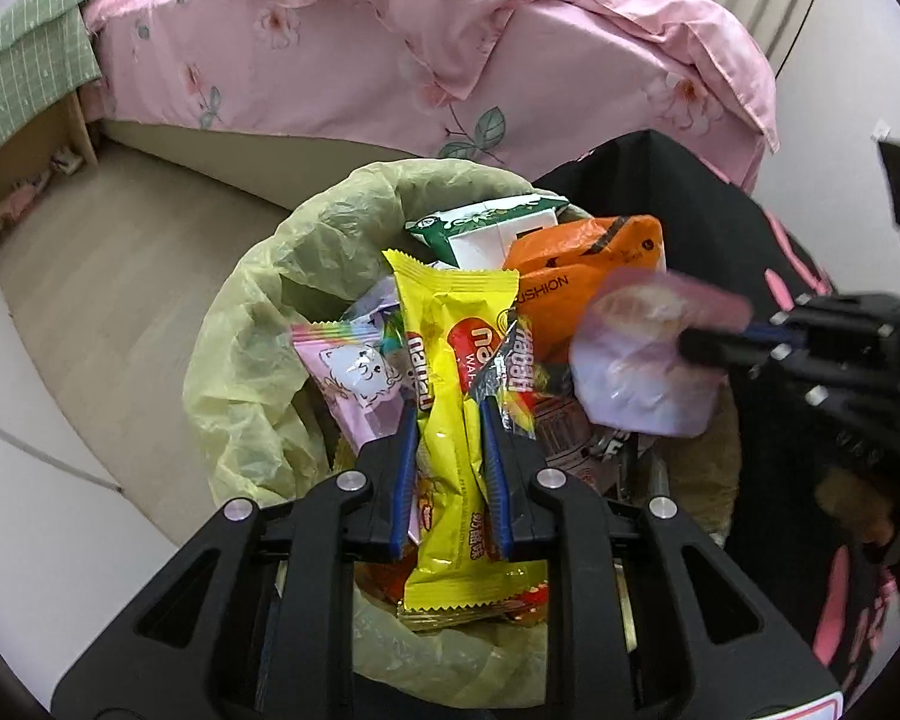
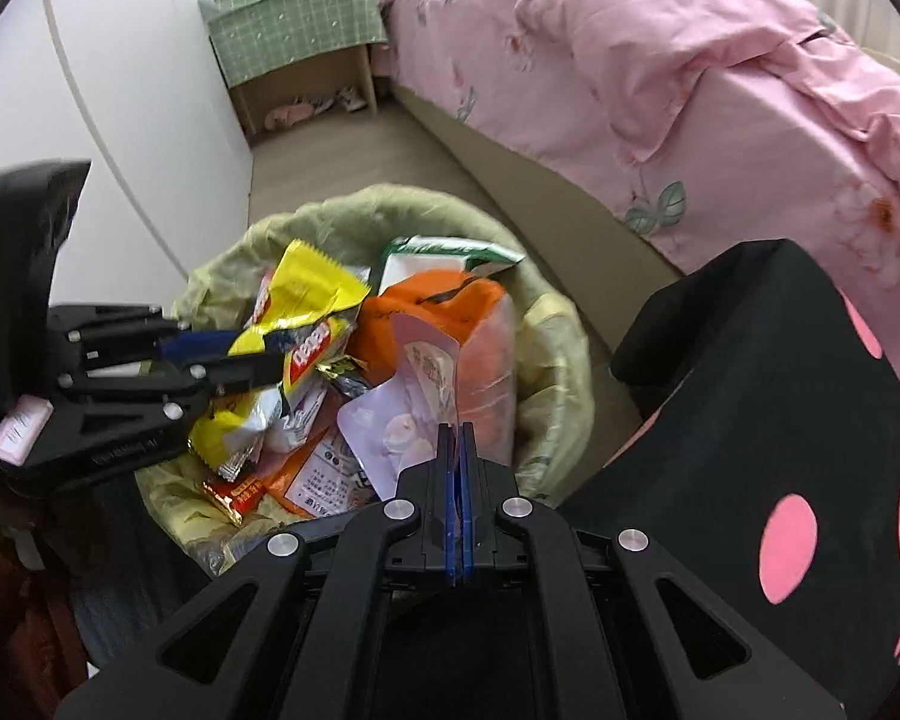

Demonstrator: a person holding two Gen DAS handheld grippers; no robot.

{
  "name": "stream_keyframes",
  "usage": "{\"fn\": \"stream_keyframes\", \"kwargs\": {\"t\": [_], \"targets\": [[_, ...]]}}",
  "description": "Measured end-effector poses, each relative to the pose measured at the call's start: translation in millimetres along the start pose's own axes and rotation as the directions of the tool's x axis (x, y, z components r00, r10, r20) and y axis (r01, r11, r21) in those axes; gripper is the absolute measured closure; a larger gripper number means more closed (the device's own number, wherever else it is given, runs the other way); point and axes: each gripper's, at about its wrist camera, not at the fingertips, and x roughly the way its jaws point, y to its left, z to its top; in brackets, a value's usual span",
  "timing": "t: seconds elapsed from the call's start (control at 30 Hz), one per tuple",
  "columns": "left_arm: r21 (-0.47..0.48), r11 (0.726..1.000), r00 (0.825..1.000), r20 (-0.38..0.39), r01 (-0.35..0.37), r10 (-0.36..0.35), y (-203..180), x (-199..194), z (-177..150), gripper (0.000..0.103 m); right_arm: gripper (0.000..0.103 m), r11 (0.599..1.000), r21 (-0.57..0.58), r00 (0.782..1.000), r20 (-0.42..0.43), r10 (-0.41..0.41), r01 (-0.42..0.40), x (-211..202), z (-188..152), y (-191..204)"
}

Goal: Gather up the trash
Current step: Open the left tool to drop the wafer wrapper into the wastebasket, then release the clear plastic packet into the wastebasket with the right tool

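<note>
Over a bin (image 1: 252, 360) lined with a yellow-green bag, beside a pink bed (image 1: 426, 60), the left gripper (image 1: 450, 414) – fingers narrow – pinches a yellow wafer wrapper (image 1: 444, 360). The right gripper (image 2: 457, 438) – fingers pressed together – holds a pale pink pouch (image 2: 414, 396).

I have both grippers over the lined bin (image 1: 252, 300), which stands on the floor (image 1: 120, 276) beside the bed (image 1: 390, 72). Wrappers fill it. The left gripper (image 1: 450, 414) holds a wafer packet (image 1: 444, 396) above the heap; the right gripper (image 2: 457, 438) holds a pouch (image 2: 414, 414) just right of it. A nightstand (image 2: 294, 42) stands behind, against the wall.
</note>
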Motion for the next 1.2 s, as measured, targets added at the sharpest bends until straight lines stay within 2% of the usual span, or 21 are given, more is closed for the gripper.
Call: {"fn": "stream_keyframes", "kwargs": {"t": [0.13,0.27,0.33,0.57,0.73,0.87,1.0,1.1,1.2], "targets": [[0.02,1.0,1.0,0.005,0.02,-0.02,-5,-6,-1,0.084,0.099,1.0,-0.004,1.0,-0.008,0.022,-0.022,2,-5,2],[0.056,0.996,0.998,0.015,0.063,-0.064,-18,-13,1,0.084,0.099,1.0,0.025,1.0,-0.007,-0.008,0.008,-3,-13,-3],[0.044,0.995,0.996,0.007,0.085,-0.086,-19,-11,4,0.084,0.099,0.998,0.061,1.0,0.003,0.02,-0.02,-8,-16,-7],[0.006,0.995,0.994,0.02,0.104,-0.104,-13,-21,8,0.083,0.099,0.999,0.04,0.999,0.035,0.025,-0.027,-17,-22,7],[-0.04,0.988,0.988,0.051,0.146,-0.144,-4,-33,11,0.077,0.098,0.997,0.068,0.998,0.056,0.028,-0.032,-18,-22,9],[-0.08,0.98,0.982,0.06,0.183,-0.179,4,-40,18,0.055,0.097,0.997,0.074,0.998,0.07,0.0,-0.005,-22,-21,10],[-0.08,0.985,0.986,0.074,0.156,-0.15,2,-50,23,0.044,0.097,0.997,0.08,0.995,0.095,-0.015,0.008,-33,-24,13],[-0.058,0.987,0.986,0.073,0.152,-0.148,-4,-56,23,0.04,0.097,0.997,0.07,0.994,0.106,-0.036,0.029,-40,-27,15],[-0.067,0.983,0.983,0.085,0.169,-0.163,-6,-64,22,0.04,0.097,0.995,0.086,0.991,0.124,-0.051,0.041,-50,-33,14]]}}
